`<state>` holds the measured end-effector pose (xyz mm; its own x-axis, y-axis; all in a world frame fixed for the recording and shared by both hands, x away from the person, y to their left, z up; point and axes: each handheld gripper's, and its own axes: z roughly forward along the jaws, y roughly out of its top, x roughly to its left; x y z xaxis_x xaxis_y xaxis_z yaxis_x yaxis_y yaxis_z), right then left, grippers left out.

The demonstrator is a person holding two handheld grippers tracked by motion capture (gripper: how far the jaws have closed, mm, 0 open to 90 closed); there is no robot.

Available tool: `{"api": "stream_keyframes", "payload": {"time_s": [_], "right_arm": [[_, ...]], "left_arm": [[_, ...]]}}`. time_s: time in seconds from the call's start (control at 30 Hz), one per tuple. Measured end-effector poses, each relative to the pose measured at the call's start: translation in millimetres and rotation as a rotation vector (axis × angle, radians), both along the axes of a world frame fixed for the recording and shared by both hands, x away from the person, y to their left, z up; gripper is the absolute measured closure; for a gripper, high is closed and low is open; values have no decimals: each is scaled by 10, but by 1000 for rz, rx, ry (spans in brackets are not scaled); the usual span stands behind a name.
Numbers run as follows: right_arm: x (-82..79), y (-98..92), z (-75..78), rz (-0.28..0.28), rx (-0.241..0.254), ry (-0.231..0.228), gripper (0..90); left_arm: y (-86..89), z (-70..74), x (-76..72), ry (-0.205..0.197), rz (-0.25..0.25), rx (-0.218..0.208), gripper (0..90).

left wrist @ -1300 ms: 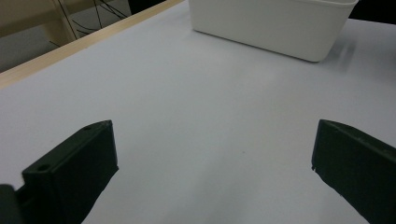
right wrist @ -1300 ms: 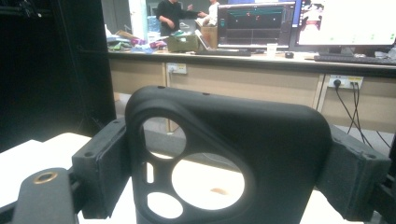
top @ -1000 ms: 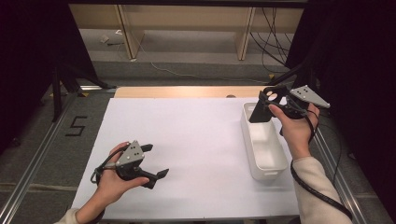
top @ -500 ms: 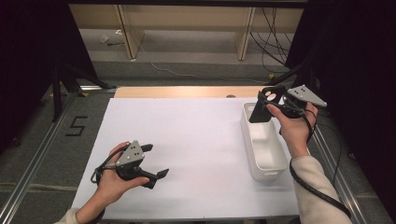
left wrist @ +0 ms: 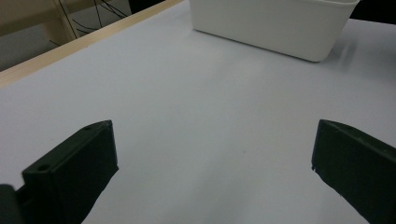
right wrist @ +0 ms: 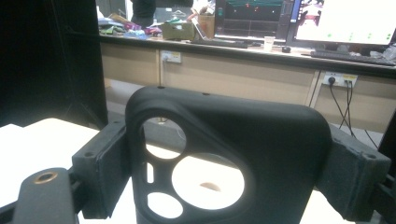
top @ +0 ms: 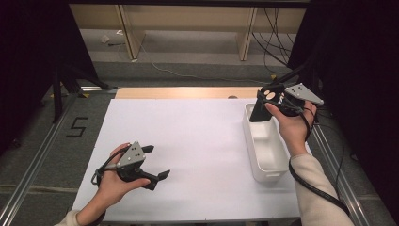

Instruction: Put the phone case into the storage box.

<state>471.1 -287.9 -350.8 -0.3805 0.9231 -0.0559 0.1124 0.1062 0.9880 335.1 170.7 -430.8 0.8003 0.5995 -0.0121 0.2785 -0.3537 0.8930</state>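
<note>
A black phone case with round camera cut-outs hangs upright over the far end of a white bin. My right gripper is shut on it, and in the right gripper view the case sits clamped between both jaws. The left gripper rests low on the white table at the front left. Its jaws stand wide apart with nothing between them. In the left gripper view the gripper looks across bare table toward the bin.
The white table sheet runs between the two hands, with a wooden strip along its far edge. Metal rails flank the table. Cables and shelf legs lie on the floor beyond.
</note>
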Motion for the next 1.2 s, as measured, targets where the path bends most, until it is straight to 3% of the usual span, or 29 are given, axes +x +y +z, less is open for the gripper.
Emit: {"api": "stream_keyframes", "payload": {"time_s": [1.2], "right_arm": [[221, 18, -114, -17, -17, 51, 158]], "left_arm": [[-12, -1, -1, 4, -2, 1, 0]]}}
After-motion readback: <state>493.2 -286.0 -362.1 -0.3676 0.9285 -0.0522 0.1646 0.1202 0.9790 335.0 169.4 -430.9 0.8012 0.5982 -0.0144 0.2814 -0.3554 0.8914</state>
